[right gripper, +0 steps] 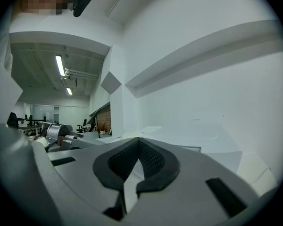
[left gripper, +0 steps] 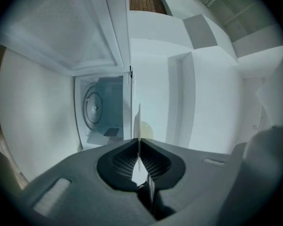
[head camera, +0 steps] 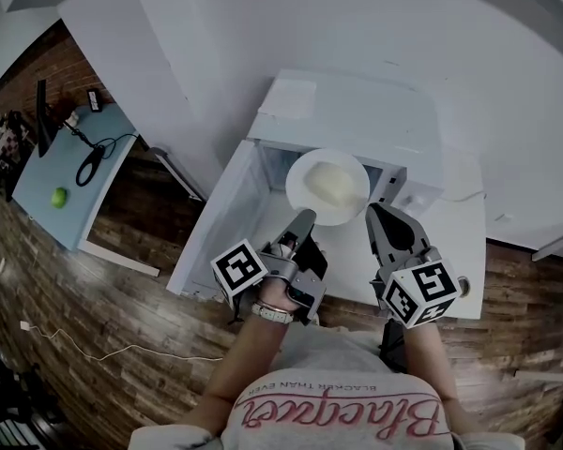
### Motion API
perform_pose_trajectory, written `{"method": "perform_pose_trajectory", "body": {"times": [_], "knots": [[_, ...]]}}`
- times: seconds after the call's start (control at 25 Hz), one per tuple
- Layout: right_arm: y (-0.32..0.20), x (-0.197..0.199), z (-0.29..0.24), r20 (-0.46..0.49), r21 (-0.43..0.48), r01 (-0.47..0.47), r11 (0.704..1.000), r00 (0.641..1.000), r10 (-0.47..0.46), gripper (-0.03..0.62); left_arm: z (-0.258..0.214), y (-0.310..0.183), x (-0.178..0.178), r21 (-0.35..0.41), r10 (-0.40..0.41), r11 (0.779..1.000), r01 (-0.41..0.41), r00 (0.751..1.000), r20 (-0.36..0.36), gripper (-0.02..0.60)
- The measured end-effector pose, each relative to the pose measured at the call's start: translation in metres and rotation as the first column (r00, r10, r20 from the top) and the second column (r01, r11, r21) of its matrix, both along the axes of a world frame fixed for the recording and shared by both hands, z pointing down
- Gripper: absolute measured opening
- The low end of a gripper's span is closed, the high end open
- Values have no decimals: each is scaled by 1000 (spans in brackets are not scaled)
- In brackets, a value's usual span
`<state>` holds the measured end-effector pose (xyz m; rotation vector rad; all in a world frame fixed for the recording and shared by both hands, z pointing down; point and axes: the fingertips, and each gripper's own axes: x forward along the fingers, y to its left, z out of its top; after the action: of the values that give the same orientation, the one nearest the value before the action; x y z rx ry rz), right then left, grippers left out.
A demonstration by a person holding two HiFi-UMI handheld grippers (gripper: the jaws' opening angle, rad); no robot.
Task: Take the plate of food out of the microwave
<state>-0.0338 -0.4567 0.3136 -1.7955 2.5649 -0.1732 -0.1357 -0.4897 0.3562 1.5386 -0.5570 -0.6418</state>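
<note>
A white plate with a pale lump of food hangs level in front of the open white microwave. My left gripper is shut on the plate's near rim. In the left gripper view that plate rim shows edge-on between the pads, with the pale food just beyond. The microwave's cavity and turntable lie behind. My right gripper reaches the plate's right edge with its jaws together. The right gripper view shows nothing clearly pinched; I cannot tell whether it touches the plate.
The microwave door swings open to the left. The white counter carries the microwave against a white wall. A blue desk with a green ball and a black cable stands at far left on the wooden floor.
</note>
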Motion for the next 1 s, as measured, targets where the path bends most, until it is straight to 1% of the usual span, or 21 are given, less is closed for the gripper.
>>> {"method": "perform_pose_trajectory", "body": {"times": [0.12, 0.28, 0.56, 0.88, 1.0], "knots": [[-6, 8, -3, 17, 3, -20, 1000, 1000, 20, 6, -3, -8, 7, 2, 10, 1000, -10, 1000, 2, 17], [-13, 18, -11, 32, 14, -41, 999, 999, 41, 6, -12, -17, 15, 6, 14, 1000, -14, 1000, -13, 17], [-26, 34, -18, 2, 21, -43, 999, 999, 43, 6, -24, -30, 31, 12, -13, 1000, 14, 999, -44, 17], [-29, 46, -18, -17, 48, -54, 997, 998, 55, 6, -30, -34, 47, 36, -18, 999, 19, 999, -34, 17], [-29, 49, -19, -19, 53, -54, 997, 998, 55, 6, -30, -36, 51, 43, -26, 999, 26, 1000, -9, 17]]}}
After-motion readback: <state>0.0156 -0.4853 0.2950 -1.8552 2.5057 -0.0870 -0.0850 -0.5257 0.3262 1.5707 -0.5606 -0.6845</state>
